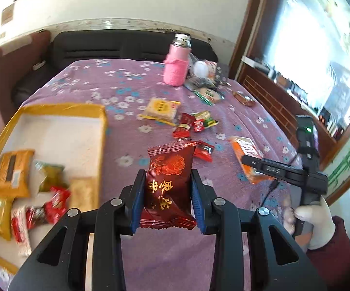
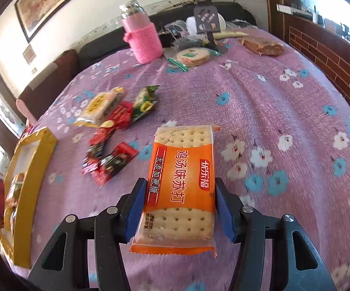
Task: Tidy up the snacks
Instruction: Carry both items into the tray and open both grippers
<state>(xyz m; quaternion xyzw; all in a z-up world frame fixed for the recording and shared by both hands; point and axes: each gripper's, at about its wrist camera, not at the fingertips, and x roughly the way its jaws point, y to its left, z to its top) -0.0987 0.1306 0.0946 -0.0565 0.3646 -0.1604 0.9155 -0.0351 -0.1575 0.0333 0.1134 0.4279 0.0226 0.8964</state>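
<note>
At lower centre, the left gripper (image 1: pixel 168 194) jaws clamp the red rose packet (image 1: pixel 170 184); the right gripper (image 2: pixel 178 208) jaws hold the orange cracker pack (image 2: pixel 182 181). Carry each level over the yellow box (image 1: pixel 61 108) at left before releasing.

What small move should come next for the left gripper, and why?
Probably a short swing to its left, over the yellow-rimmed box, then release. The left gripper is shut on the red rose packet, held above the purple cloth, and other snacks already lie in the box. The right gripper holds the orange cracker pack, likely next.
</note>
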